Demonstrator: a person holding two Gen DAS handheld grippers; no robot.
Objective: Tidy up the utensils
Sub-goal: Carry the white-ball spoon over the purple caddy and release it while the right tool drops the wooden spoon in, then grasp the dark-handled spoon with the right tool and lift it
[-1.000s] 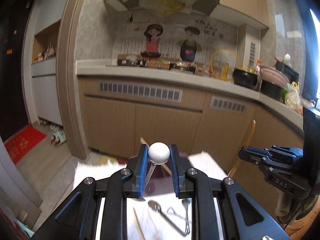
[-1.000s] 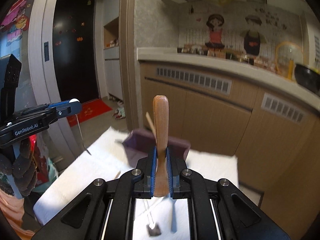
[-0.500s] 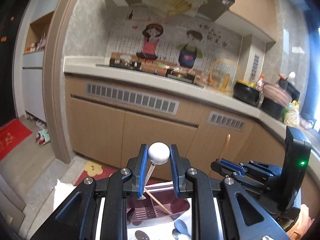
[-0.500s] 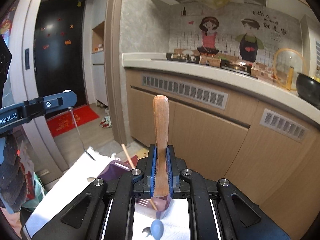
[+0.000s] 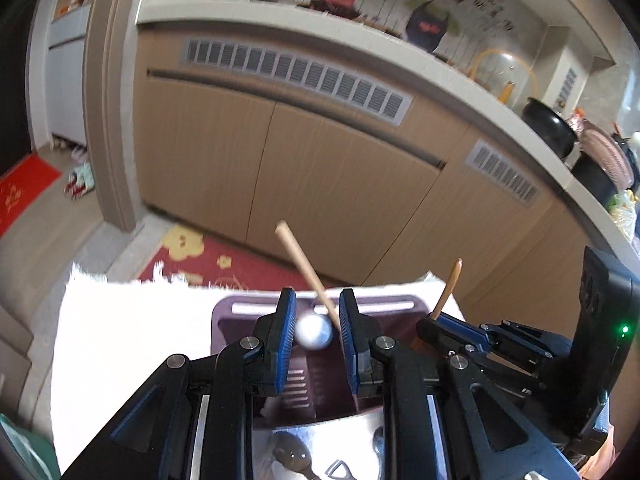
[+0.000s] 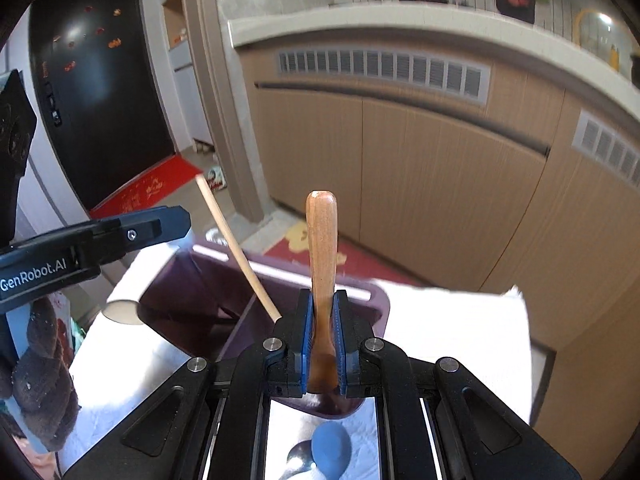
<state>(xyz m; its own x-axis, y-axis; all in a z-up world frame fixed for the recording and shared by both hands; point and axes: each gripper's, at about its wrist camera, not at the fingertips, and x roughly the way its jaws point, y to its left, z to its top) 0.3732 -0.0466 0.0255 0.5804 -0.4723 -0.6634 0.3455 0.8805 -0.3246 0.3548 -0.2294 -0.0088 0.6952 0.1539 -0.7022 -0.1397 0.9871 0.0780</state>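
Observation:
A purple slotted basket (image 5: 224, 308) stands on a white towel (image 5: 120, 340) with a wooden chopstick (image 5: 304, 260) leaning out of it. My left gripper (image 5: 314, 300) hangs over the basket. Its jaws are opening, and the white ball end of a metal utensil (image 5: 314, 332) sits blurred and loose between them, with a gap at the right pad. My right gripper (image 6: 321, 296) is shut on a wooden utensil's handle (image 6: 321, 248), upright above the basket's (image 6: 360, 284) near rim. Each gripper also shows in the other's view: the left gripper (image 6: 176, 220) and the right gripper (image 5: 436, 324).
Spoons (image 5: 292, 452) and a blue spoon (image 6: 332, 448) lie on the towel (image 6: 440, 320) near me. Beyond the table stand brown kitchen cabinets (image 5: 320, 152), with a red floor mat (image 5: 224, 260) below them. A dark door (image 6: 92, 100) is at the left.
Both grippers have come forward and down over the purple basket. The white ball has slipped lower between the left jaws, which stand slightly wider. The wooden utensil stays clamped.

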